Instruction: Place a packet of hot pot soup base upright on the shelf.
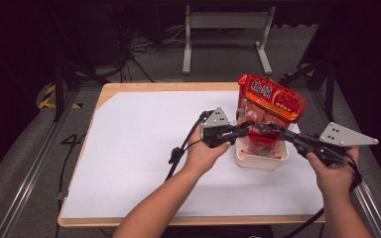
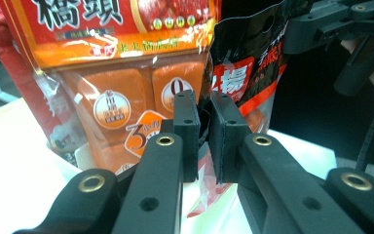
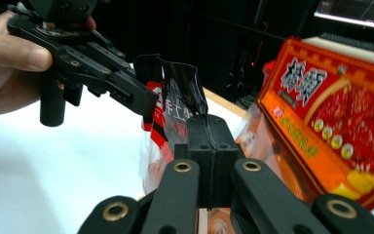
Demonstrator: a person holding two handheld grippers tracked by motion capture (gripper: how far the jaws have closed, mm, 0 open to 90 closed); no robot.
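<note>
The black-and-red snack pouch (image 3: 173,105) stands in the white tub (image 1: 261,159) at four o'clock on the counter (image 1: 144,144), its crinkly foil top pinched by both tongs: left tongs (image 2: 203,124) clamped at nine o'clock, right tongs (image 3: 209,131) at three. Pulled unevenly, the slick film could slip or tear crookedly, or drag over the glossy orange packet (image 1: 273,96) behind at twelve.

A white sheet (image 1: 144,153) covers most of the wooden table (image 1: 110,89). Beyond the table's far edge, a grey metal stand (image 1: 226,34) sits on the dark floor, with tangled cables (image 1: 144,47) to the stand's left.
</note>
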